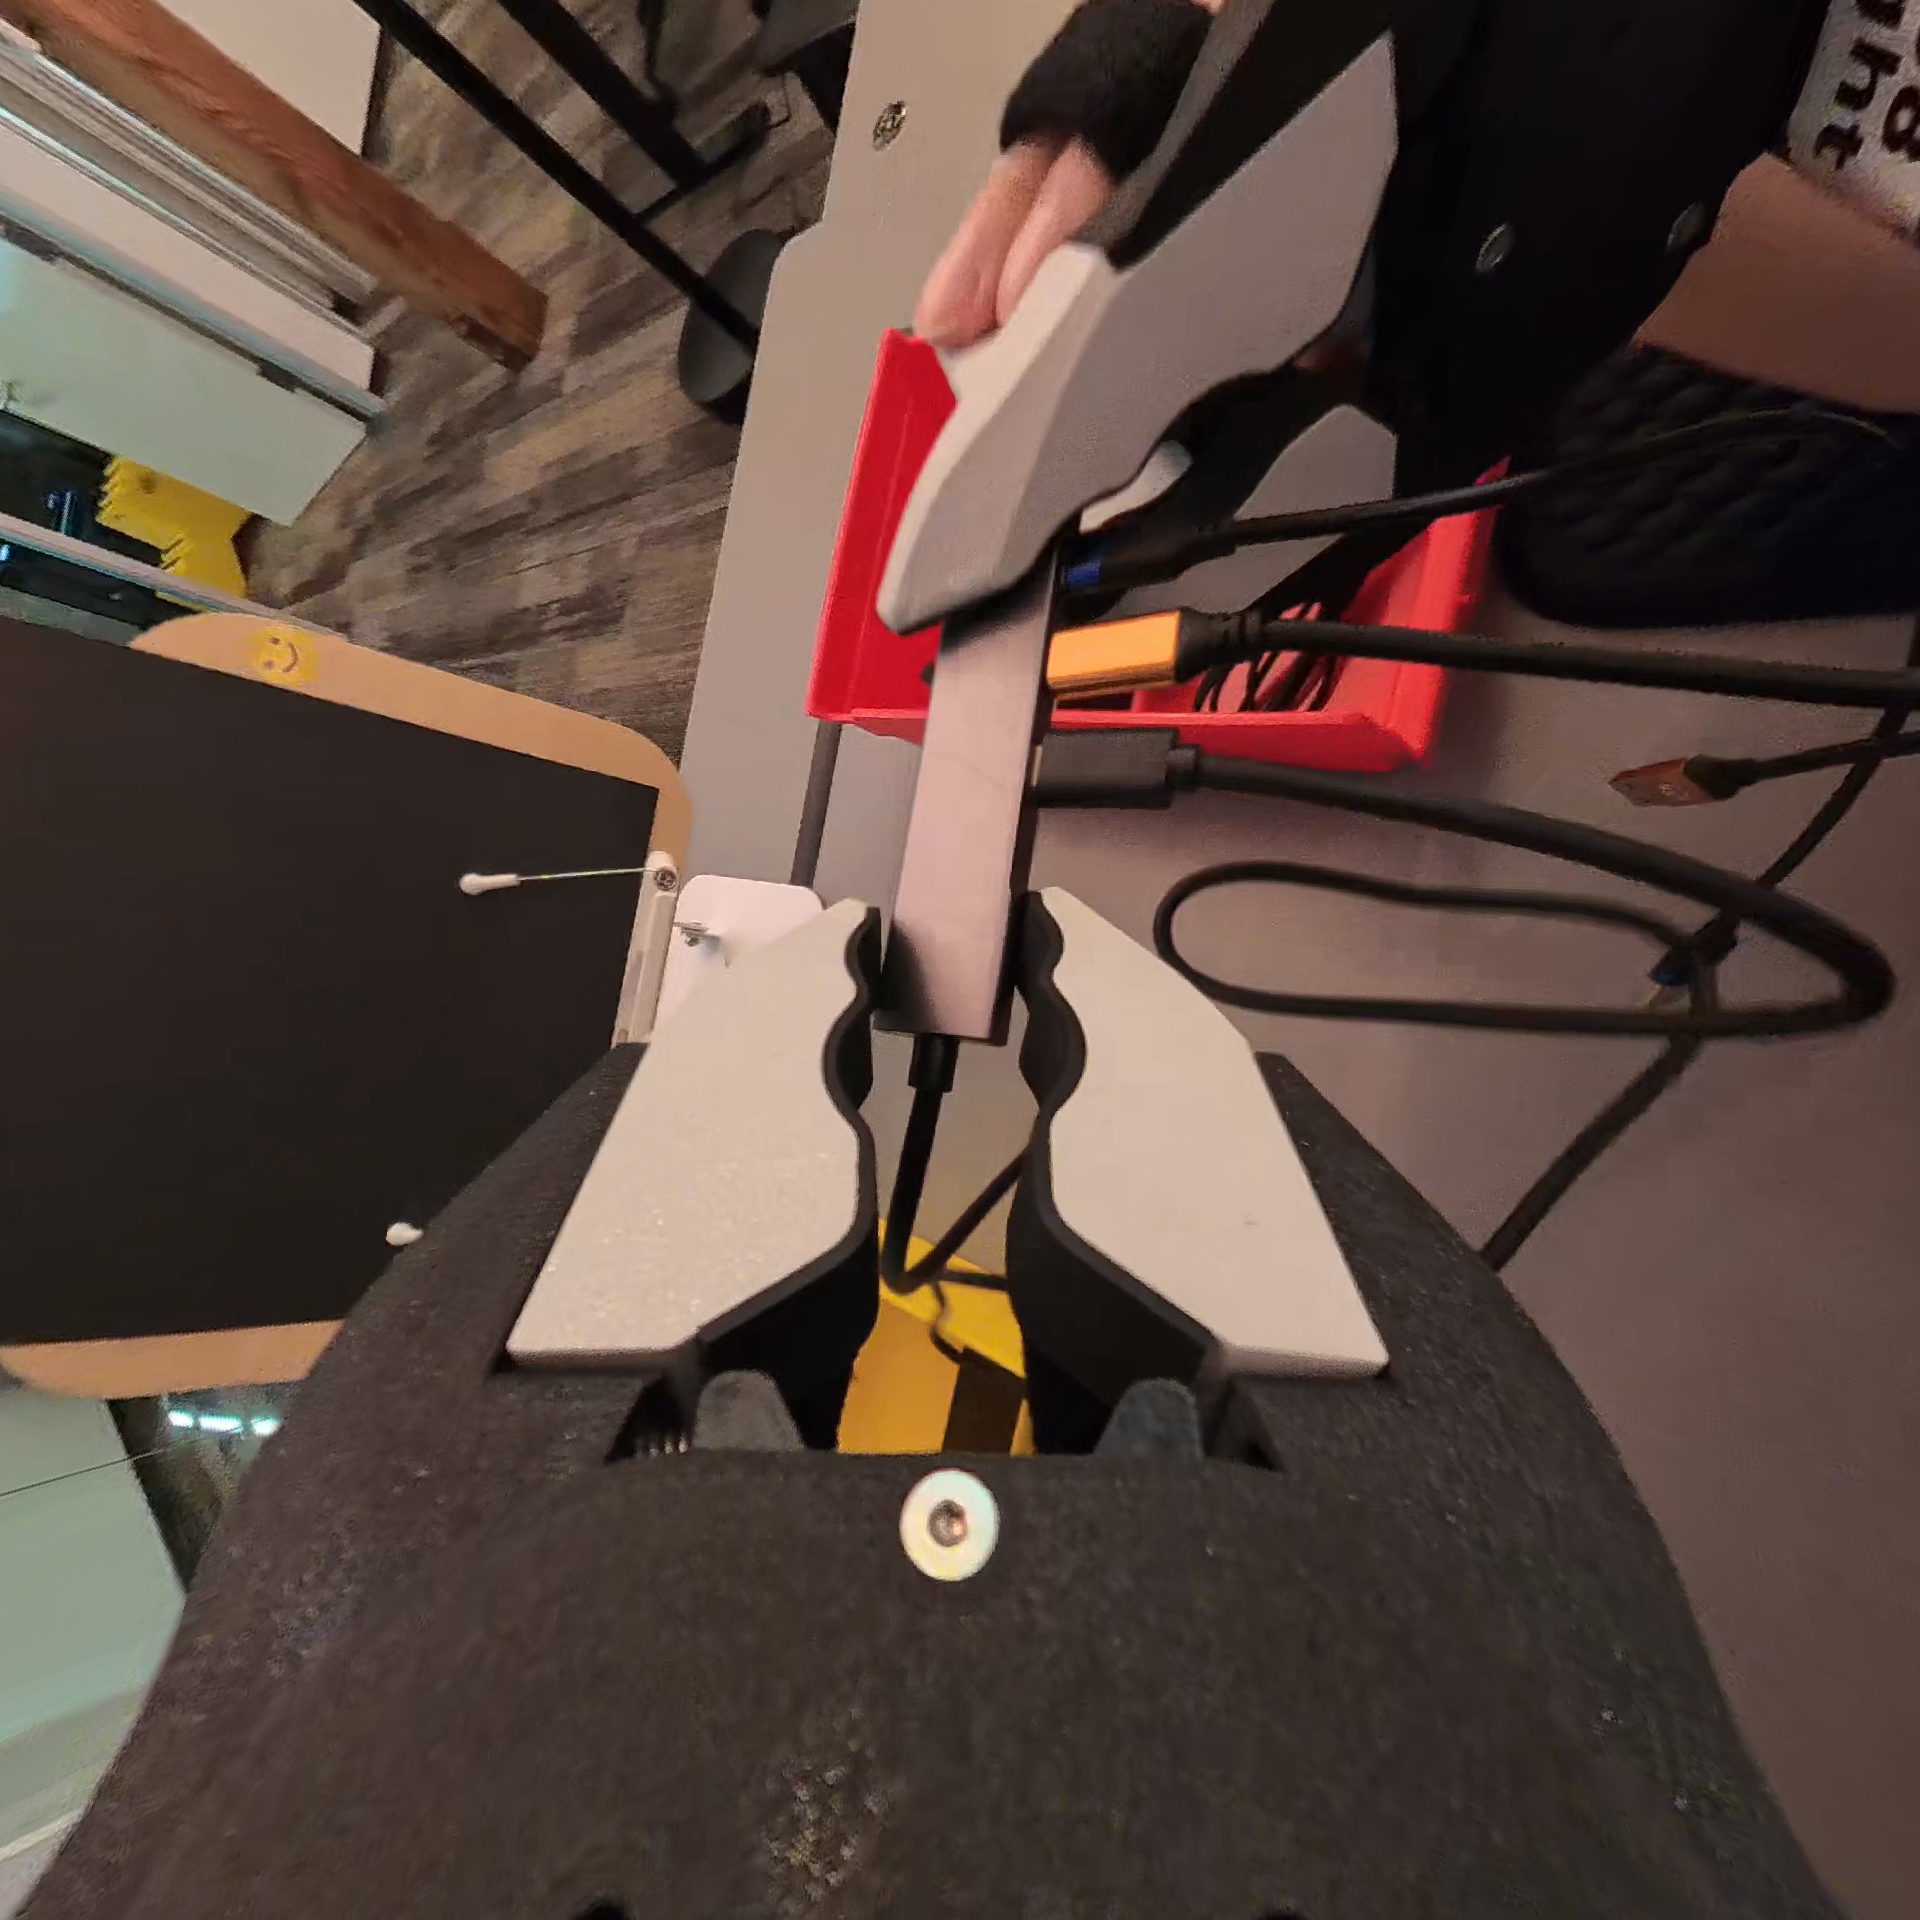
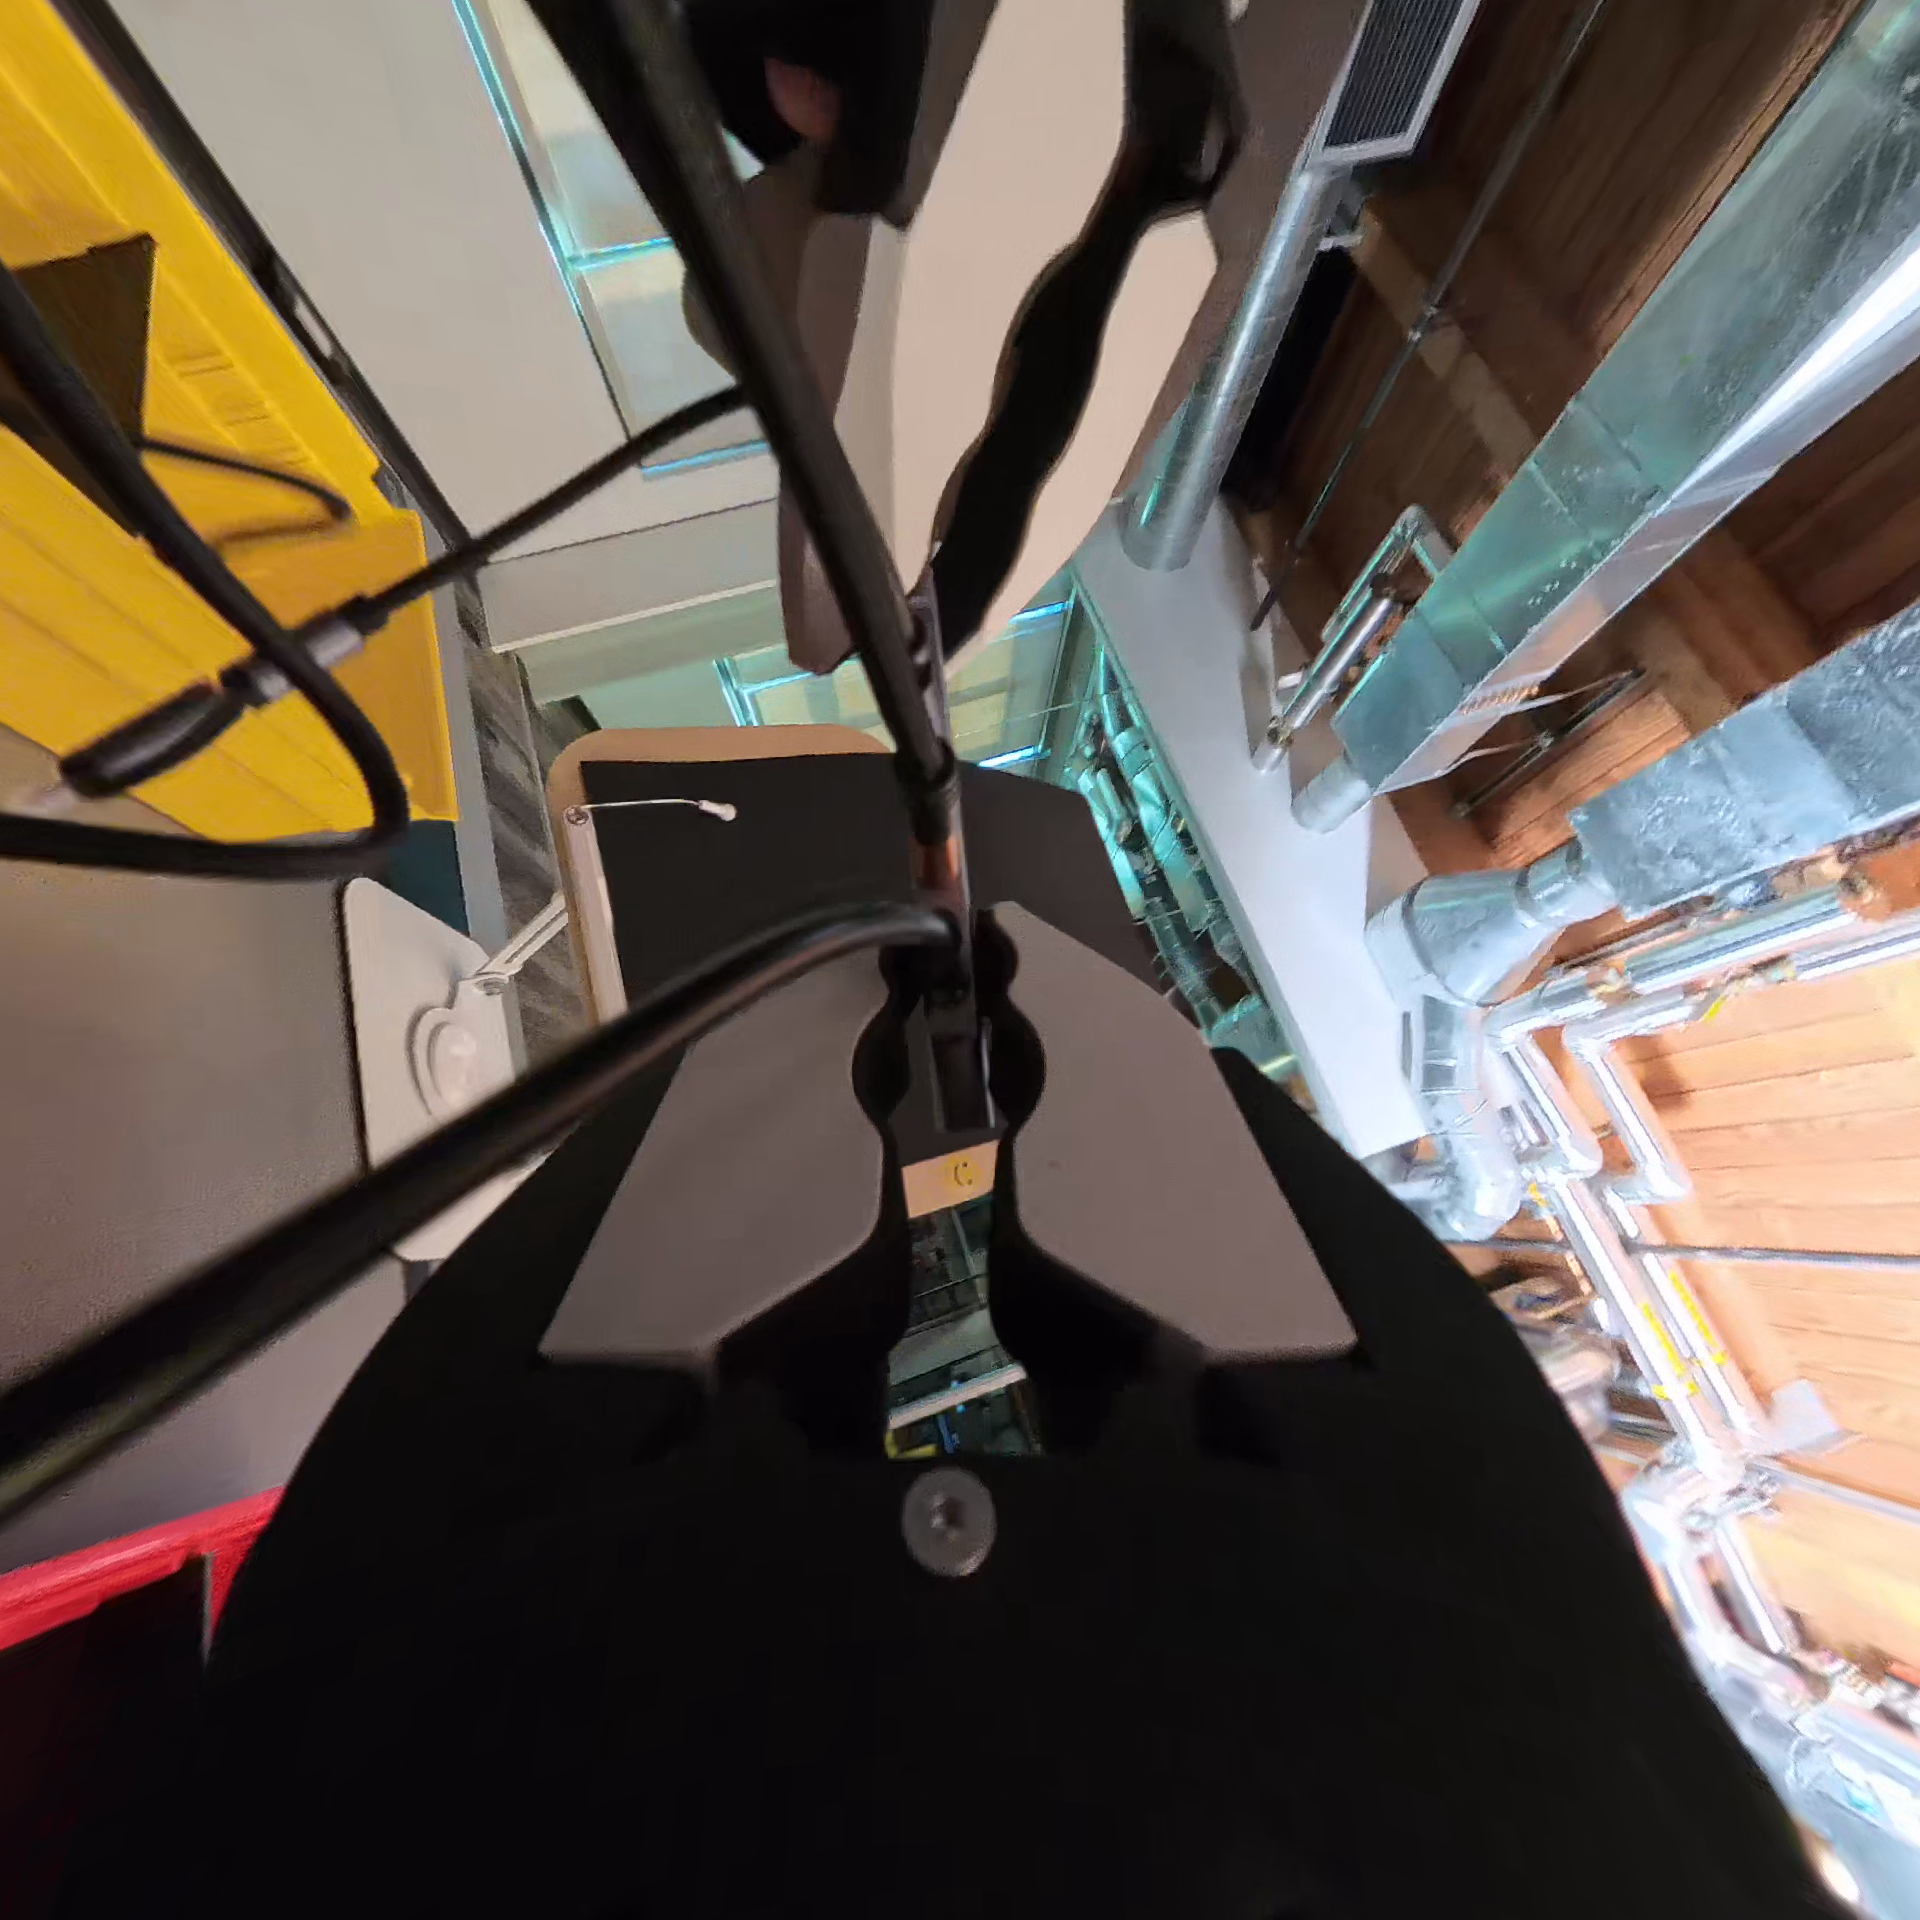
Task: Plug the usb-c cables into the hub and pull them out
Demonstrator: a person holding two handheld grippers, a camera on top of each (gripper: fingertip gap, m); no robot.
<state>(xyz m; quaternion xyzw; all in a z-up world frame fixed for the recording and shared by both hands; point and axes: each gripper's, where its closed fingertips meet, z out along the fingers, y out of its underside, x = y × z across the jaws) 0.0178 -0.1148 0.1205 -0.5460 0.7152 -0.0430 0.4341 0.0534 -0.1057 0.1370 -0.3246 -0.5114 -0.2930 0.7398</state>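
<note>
The left gripper (image 1: 951,966) clamps the grey USB hub's (image 1: 961,831) near end, bracing it above the desk (image 1: 1662,1455). The right gripper (image 2: 961,997) pinches a black USB-C plug (image 2: 958,1070) at the hub's far end, ready for seating or pulling.

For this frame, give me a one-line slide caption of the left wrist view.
Left hand-held gripper clamps the grey hub while the right hand-held gripper meets its far end beside plugged orange and black connectors.
</note>
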